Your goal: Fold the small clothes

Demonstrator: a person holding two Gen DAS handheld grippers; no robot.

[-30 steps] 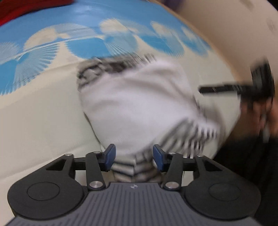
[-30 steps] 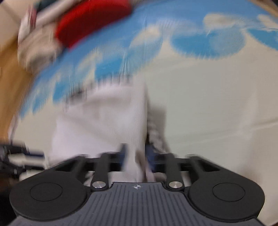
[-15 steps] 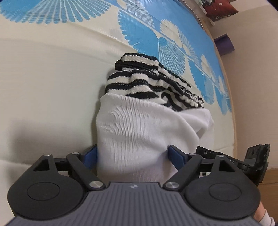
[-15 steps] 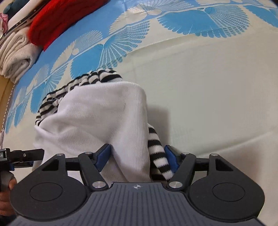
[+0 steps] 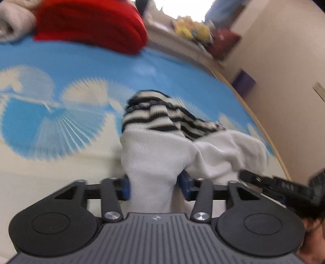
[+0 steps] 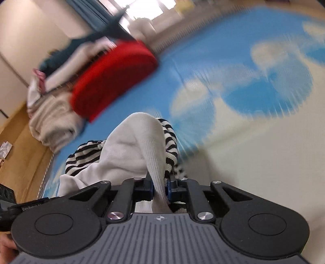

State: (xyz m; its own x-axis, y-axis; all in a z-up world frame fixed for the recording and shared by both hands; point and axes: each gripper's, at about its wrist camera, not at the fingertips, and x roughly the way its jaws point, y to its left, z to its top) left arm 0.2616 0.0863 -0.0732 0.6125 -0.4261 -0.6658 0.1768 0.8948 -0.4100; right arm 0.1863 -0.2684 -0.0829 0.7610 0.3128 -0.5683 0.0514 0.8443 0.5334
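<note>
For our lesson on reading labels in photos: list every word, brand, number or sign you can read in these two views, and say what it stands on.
No text can be read in either view.
Small crosshair mark, no letters: on the left gripper body and the right gripper body.
Faint pale print on the black bar at the left edge of the right wrist view: too small and blurred to read.

Before me spreads a cream mat printed with blue fan shapes (image 5: pixel 67 130), a wooden floor (image 6: pixel 24 146) beside it, beige walls (image 5: pixel 284 81) beyond and a bright window (image 6: pixel 142 8) glaring at the far end.
</note>
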